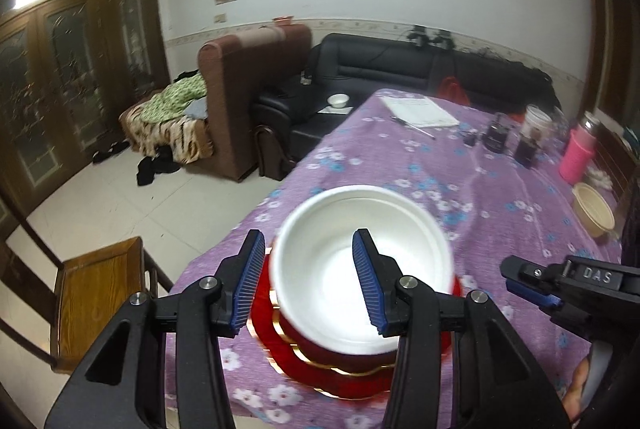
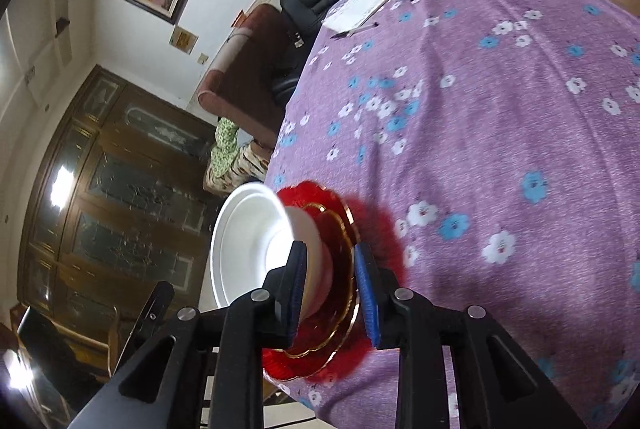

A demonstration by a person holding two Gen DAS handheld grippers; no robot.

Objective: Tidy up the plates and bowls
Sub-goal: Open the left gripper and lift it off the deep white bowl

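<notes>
The table under its purple flowered cloth (image 1: 460, 165) fills the space ahead of both pairs of jaws, and the stack that matters sits at its near edge, right at the fingertips. Lowest is the red plate (image 2: 340, 229) with its gold scalloped rim, lying flat on the cloth; in the right wrist view, which is rolled on its side, its rim runs between the two pads of the right gripper (image 2: 326, 293), but the pads stand a little off it and do not appear to press, so I judge that grip released. On the plate stands the white bowl (image 1: 360, 269), upright, mouth open to the ceiling. The left gripper (image 1: 310, 283) straddles the bowl's near-left wall: one blue pad hangs outside the rim, the other inside the hollow, with a gap on each side, so these jaws too are slack and hold nothing. Being round, neither dish has a long axis; what counts is that each rim lies straight ahead of and between its own jaws, the bowl nearer the left hand, the plate nearer the right. Far beyond the fingertips, to the right, a beige bowl (image 1: 594, 207) sits on the cloth, likely the next piece to gather.
</notes>
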